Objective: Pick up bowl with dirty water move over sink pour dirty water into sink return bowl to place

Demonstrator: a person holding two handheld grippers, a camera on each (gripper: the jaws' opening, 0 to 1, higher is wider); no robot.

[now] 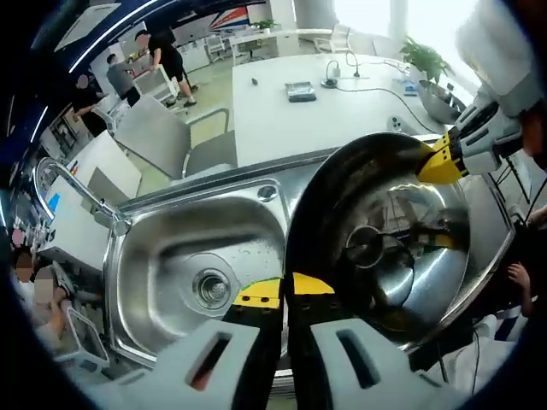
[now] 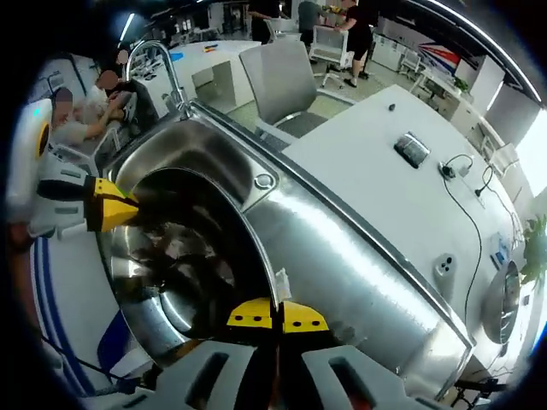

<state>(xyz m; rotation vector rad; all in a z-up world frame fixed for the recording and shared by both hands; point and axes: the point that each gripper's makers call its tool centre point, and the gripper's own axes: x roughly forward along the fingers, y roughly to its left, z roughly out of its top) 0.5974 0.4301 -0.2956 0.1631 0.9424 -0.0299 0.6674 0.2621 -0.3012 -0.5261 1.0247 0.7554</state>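
A large steel bowl [image 1: 385, 239] is held between both grippers, beside and partly over the sink basin [image 1: 179, 248]. My left gripper [image 1: 285, 289] is shut on the bowl's near rim, its yellow tips pinched together. My right gripper [image 1: 440, 162] grips the opposite rim. In the right gripper view the bowl [image 2: 188, 256] hides much of the basin [image 2: 214, 162]. There my right gripper [image 2: 278, 315] is shut on the rim and my left gripper [image 2: 107, 209] holds the far side. The bowl's inside looks dark and reflective; I cannot tell whether water is in it.
The drain [image 1: 212, 288] lies open in the basin, and the faucet [image 1: 77, 184] arches over its far left corner. A steel drainboard [image 2: 342, 265] runs beside the basin. Behind it stands a white table [image 1: 308, 120] with cables, grey chairs [image 1: 162, 137] and people.
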